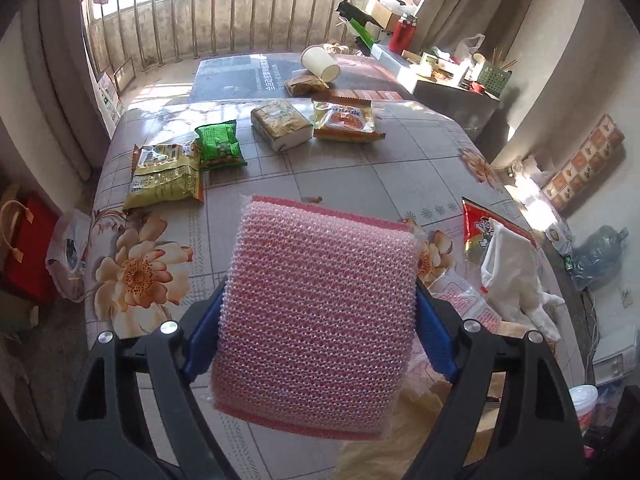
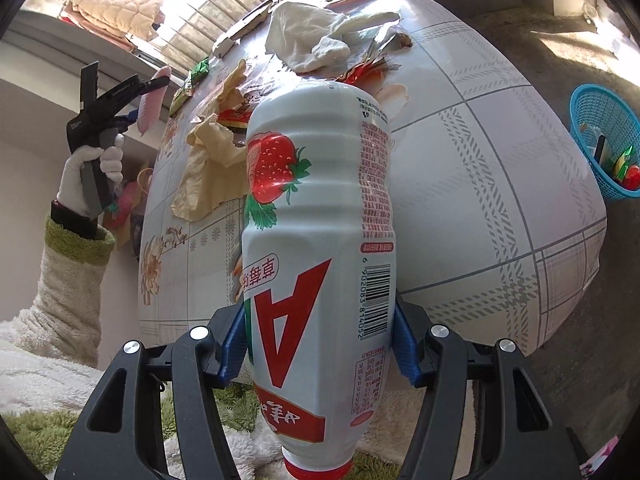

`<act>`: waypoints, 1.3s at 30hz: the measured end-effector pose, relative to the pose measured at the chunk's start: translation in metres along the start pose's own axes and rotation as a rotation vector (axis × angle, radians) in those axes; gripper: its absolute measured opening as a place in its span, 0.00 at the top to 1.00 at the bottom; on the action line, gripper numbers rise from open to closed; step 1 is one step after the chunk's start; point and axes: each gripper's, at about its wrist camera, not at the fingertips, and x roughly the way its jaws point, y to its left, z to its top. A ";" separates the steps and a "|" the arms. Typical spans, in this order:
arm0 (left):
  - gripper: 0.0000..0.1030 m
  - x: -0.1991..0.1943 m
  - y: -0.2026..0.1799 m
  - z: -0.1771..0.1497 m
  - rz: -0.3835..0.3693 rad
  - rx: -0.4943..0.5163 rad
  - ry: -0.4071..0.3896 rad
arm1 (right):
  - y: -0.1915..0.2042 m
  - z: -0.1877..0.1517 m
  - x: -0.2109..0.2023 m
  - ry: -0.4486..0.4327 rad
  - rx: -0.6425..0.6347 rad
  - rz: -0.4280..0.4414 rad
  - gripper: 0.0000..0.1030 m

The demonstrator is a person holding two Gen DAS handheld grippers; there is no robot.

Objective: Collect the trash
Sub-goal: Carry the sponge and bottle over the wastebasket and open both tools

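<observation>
My left gripper (image 1: 320, 336) is shut on a pink mesh sponge (image 1: 320, 300), its blue pads pressing both sides, held up above the flowered table (image 1: 360, 184). From the right wrist view that left gripper (image 2: 148, 92) shows at the far left in a white-gloved hand (image 2: 86, 168), with the sponge (image 2: 151, 106) between its jaws. My right gripper (image 2: 319, 344) is shut on a white strawberry drink bottle (image 2: 316, 200), cap towards the camera. Trash on the table: a green snack packet (image 1: 219, 145), a yellow packet (image 1: 166, 176), a noodle packet (image 1: 346, 120), a red wrapper (image 1: 478, 228).
A blue plastic basket (image 2: 604, 140) with several items stands on the floor right of the table. A paper cup (image 1: 319, 63) lies on its side at the far end. A white cloth (image 1: 516, 264) and crumpled paper (image 2: 208, 176) lie near the table's edge. A red bag (image 1: 28, 248) sits on the floor.
</observation>
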 end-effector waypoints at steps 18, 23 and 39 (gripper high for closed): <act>0.23 -0.102 -0.179 -0.042 -0.359 0.222 -0.042 | -0.042 -0.023 -0.071 -0.210 0.102 0.054 0.43; 0.23 -0.092 -0.253 -0.049 -0.438 0.311 0.003 | -0.069 -0.025 -0.105 -0.310 0.156 0.043 0.43; 0.22 0.038 -0.474 -0.085 -0.494 0.568 0.270 | -0.240 -0.050 -0.143 -0.459 0.665 0.000 0.43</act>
